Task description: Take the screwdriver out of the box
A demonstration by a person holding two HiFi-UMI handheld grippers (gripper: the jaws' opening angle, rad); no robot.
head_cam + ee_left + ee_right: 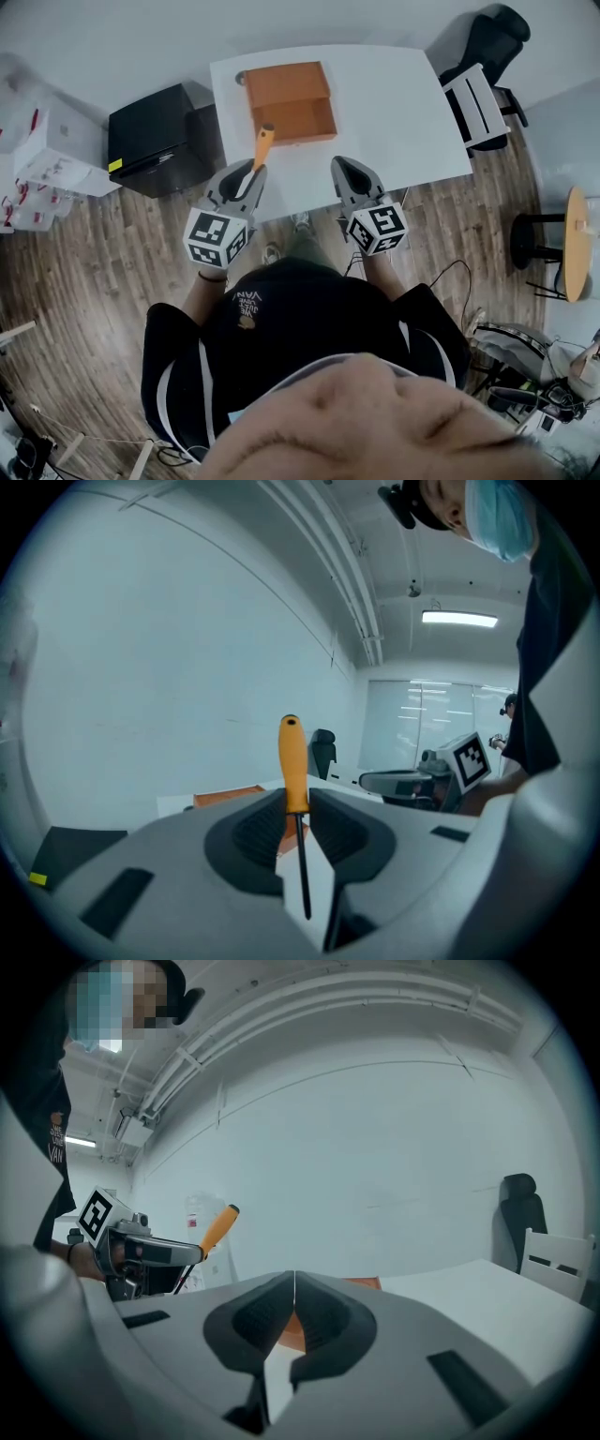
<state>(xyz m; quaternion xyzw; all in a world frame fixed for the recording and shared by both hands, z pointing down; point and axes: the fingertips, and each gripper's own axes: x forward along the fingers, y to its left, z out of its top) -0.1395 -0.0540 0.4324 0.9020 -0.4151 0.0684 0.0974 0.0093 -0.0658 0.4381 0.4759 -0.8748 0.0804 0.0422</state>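
The wooden floor (84,281) fills most of the head view. On it stands a white counter (394,103), with a black cabinet (150,141) at its left end and a dark chair (487,75) at its right far corner.

An open orange box (286,82) sits on the far left part of the counter.

The person holds both tools side by side over the near edge of the counter. They are slightly apart and both point away from the body.

The left tool (255,169) is part-way open, its two pads pressed on the screwdriver (263,145) at the bottom of the orange handle, where the metal shaft begins.

The right tool (345,165) is closed, its pads meeting along a thin line with nothing between them.

The screwdriver is out of the box, held in the air just in front of the box's near wall. In the left gripper view its long axis (292,761) runs close to upright across the jaws. The rounded handle end is on top, and the thin dark shaft hangs below with its tip pointing down. In the right gripper view the screwdriver (218,1227) slants, with the handle end highest and leaning toward the wall beyond.
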